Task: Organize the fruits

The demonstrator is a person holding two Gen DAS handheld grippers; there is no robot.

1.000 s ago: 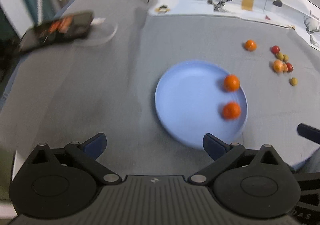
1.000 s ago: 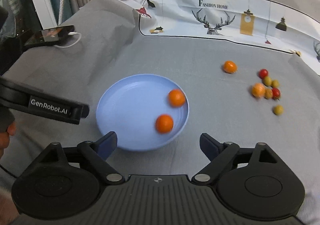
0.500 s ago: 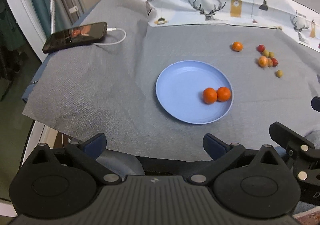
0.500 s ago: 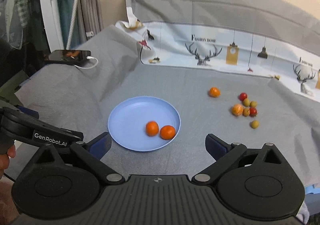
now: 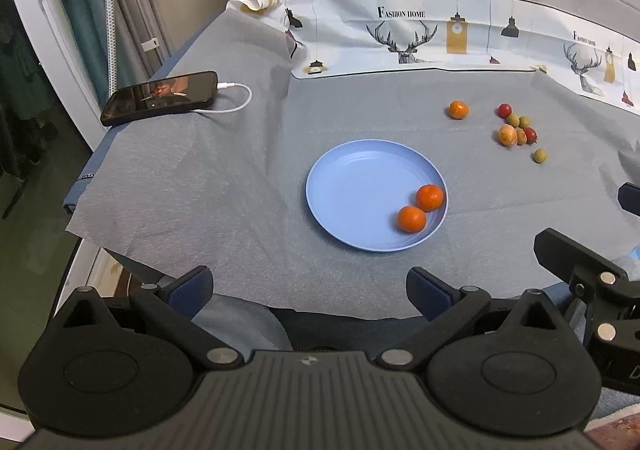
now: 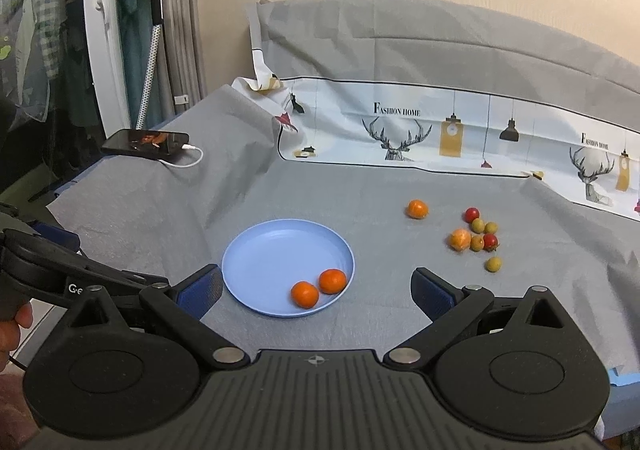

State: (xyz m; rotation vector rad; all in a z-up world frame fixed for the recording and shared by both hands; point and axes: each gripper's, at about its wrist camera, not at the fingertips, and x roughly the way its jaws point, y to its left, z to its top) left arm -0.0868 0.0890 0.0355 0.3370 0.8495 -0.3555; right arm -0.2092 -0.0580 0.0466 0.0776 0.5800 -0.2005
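**Both tongs held back at the near table edge, loose fruit lying ahead and to the right**

The left gripper (image 5: 308, 284) and the right gripper (image 6: 316, 286) were each spread wide and held nothing; both sat raised and withdrawn at the near edge of the grey cloth (image 5: 208, 185), pointing forward over it. Nearest ahead lay the blue plate (image 6: 256, 270), carrying two tangerines (image 6: 318, 288) that touched one another against its near right rim. Beyond the plate and to its right, a lone tangerine (image 6: 417, 208) rested on the cloth, apart from the cluster of small fruits (image 6: 478, 236) (red, greenish and one paler orange piece, possibly peeled, though the view was too coarse to confirm). One greenish fruit (image 6: 494, 264) lay just nearer than the cluster. All loose fruit lay right of the plate, so the right gripper was judged the nearer tool; being round, the fruits offered no long axis to align with. A phone (image 5: 160, 97) with its cable lay far left, well apart.
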